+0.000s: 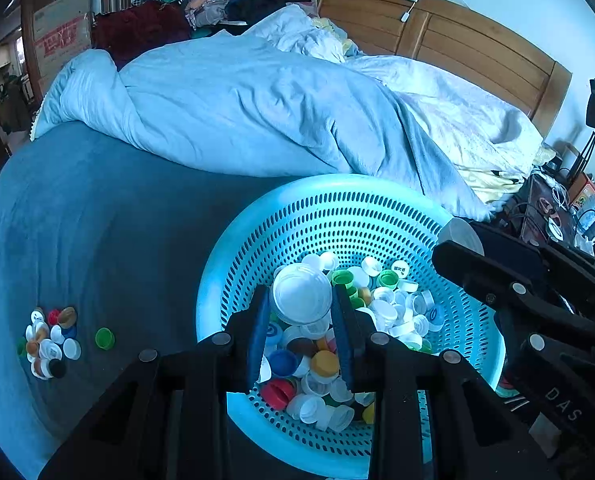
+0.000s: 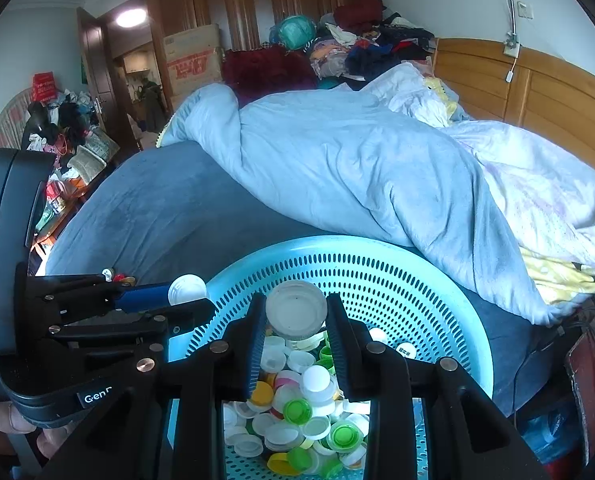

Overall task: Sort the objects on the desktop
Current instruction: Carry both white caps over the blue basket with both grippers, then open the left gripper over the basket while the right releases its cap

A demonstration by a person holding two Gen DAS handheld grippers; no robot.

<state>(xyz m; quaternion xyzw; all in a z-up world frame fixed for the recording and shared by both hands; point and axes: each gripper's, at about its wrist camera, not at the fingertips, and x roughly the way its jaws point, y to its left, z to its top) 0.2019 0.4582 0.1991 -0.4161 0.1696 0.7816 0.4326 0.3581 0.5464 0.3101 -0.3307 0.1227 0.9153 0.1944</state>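
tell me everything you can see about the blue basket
The basket is round, light blue, apparently plastic, its wall and floor pierced with rows of small slots under a smooth rim. It sits upright on the blue bedsheet, beside the rumpled duvet. Inside lies a heap of bottle caps, mostly white. Both tools hang over it, each gripping a large white cap.

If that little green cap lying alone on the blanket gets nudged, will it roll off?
Probably not far: the green cap lies flat, open side up, on soft blue blanket. It looks like light plastic, so it would likely slide or flip. On edge, it could roll.
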